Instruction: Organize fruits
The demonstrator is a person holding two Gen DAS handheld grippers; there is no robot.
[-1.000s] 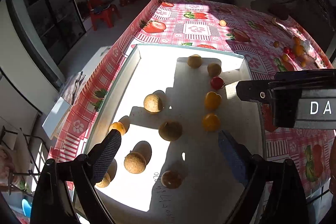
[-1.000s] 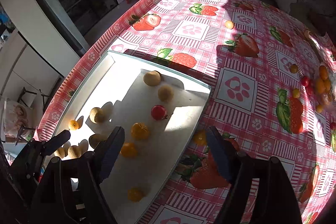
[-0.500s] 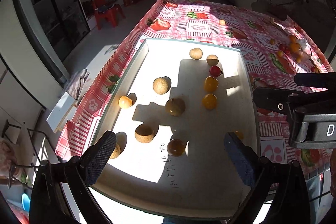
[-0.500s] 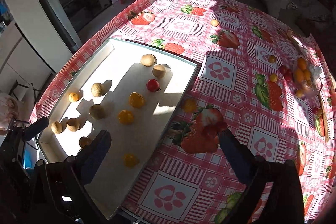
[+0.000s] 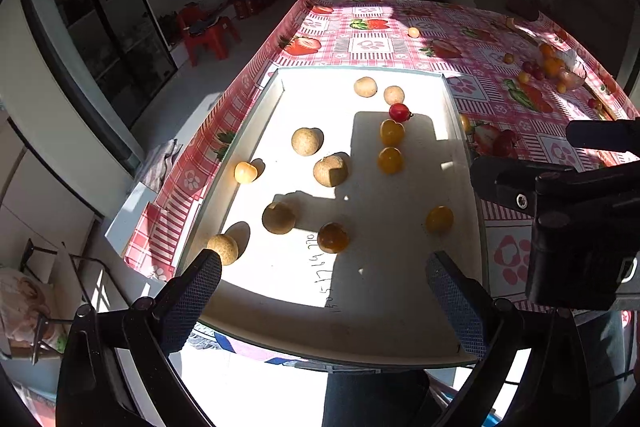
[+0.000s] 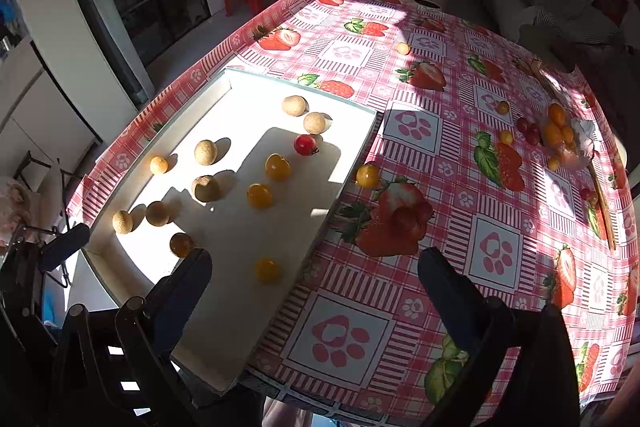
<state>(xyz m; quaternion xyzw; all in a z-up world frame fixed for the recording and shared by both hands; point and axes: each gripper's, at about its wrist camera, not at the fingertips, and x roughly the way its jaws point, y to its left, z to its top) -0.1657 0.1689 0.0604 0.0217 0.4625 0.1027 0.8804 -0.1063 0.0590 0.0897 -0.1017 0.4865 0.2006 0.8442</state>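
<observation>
Your fruits lay loose in the white tray: a red tomato sat near the far end, with two tan longans just beyond it and two yellow tomatoes in a line just nearer you. More tan fruits were spread along the tray's left side, well apart, and one yellow tomato lay alone by the right wall. Another yellow tomato sat on the tablecloth, just outside the tray's right wall. Far to the right, a bowl held orange fruits, with a few small red and yellow ones around it.

Your left gripper hung over the tray's near end, jaws spread wide and holding nothing. Your right gripper hung over the tray's near right corner, jaws likewise wide apart and empty, one finger above the tray and the other above the cloth.
</observation>
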